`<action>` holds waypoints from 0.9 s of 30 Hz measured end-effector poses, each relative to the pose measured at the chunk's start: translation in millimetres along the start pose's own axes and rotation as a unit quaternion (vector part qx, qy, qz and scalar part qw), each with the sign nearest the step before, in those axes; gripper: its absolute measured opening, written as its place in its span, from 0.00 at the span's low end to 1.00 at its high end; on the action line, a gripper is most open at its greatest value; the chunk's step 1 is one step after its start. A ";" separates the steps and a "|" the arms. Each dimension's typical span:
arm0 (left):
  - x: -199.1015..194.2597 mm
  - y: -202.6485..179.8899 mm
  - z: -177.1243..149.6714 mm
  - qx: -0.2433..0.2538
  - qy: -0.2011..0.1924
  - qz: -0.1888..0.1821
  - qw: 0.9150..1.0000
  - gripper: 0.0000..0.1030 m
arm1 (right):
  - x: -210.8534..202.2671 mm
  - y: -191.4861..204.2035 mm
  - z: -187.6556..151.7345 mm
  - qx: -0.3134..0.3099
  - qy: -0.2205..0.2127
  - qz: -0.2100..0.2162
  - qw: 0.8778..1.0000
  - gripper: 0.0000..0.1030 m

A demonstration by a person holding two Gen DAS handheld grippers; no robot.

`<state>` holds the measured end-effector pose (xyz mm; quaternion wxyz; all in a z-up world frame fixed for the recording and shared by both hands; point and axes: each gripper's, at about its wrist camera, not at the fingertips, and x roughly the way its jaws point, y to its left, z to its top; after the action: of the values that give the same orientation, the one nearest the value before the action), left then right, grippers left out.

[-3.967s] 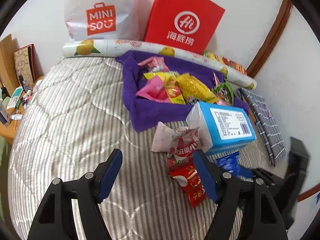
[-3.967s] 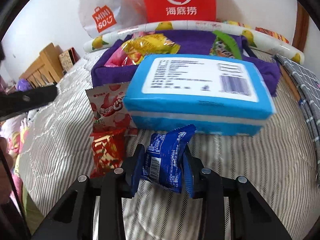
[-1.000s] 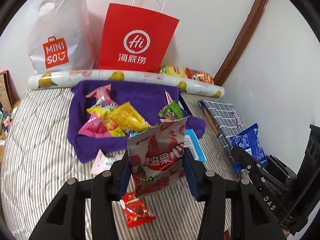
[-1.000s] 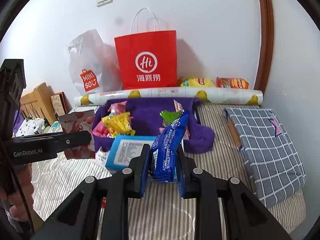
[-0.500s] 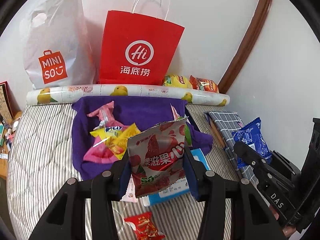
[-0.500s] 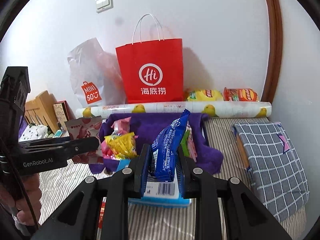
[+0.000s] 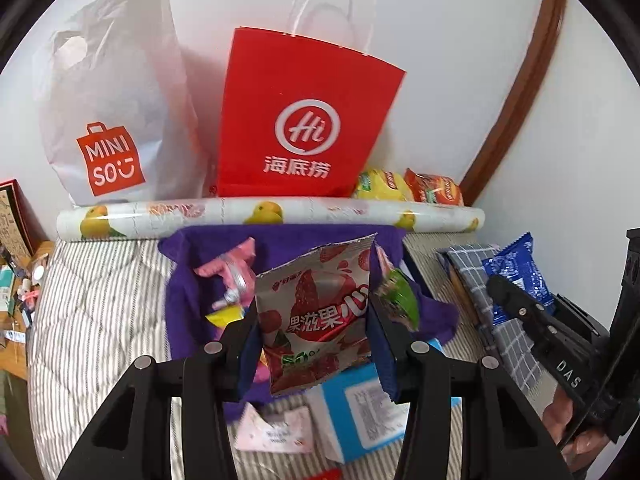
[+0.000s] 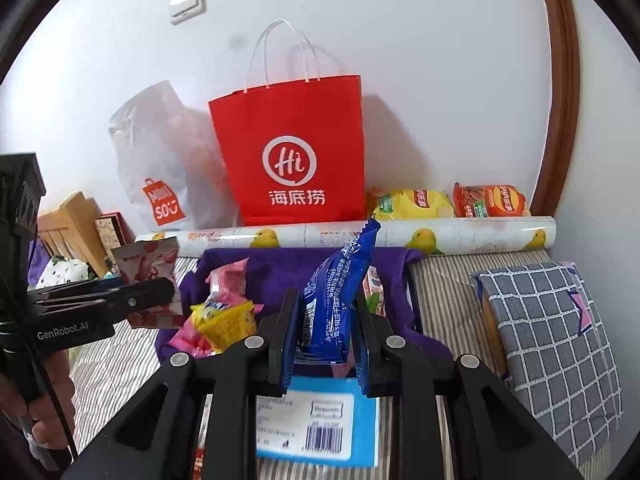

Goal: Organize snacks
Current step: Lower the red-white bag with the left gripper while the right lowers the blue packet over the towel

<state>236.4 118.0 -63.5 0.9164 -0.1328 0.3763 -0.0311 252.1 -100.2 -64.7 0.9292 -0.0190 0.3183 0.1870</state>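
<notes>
Striped bed fills the lower frame, both packets now carried up over the purple cloth.

Since a second ago the red bag and cloth have grown larger at centre frame, so both grippers have moved in toward the snack pile; I judge a drop onto the cloth comes next. Left gripper pinches the strawberry packet upright between its jaws, low centre. Right gripper clamps the blue packet, which juts up past the fingertips.
</notes>
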 end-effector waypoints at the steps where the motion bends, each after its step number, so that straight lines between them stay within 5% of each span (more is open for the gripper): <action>1: 3.2 3.5 3.7 -0.001 0.000 0.003 1.000 0.45 | 4.7 -2.1 2.8 0.003 0.001 -0.002 1.000 0.24; 27: 112.0 32.4 47.2 -0.032 0.057 0.039 0.997 0.45 | 148.6 -27.8 37.9 0.012 0.080 0.017 0.997 0.24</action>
<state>348.0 142.0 -116.3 0.8892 -0.1455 0.4336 0.0097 392.3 -70.3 -125.8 0.8975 -0.0179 0.3943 0.1967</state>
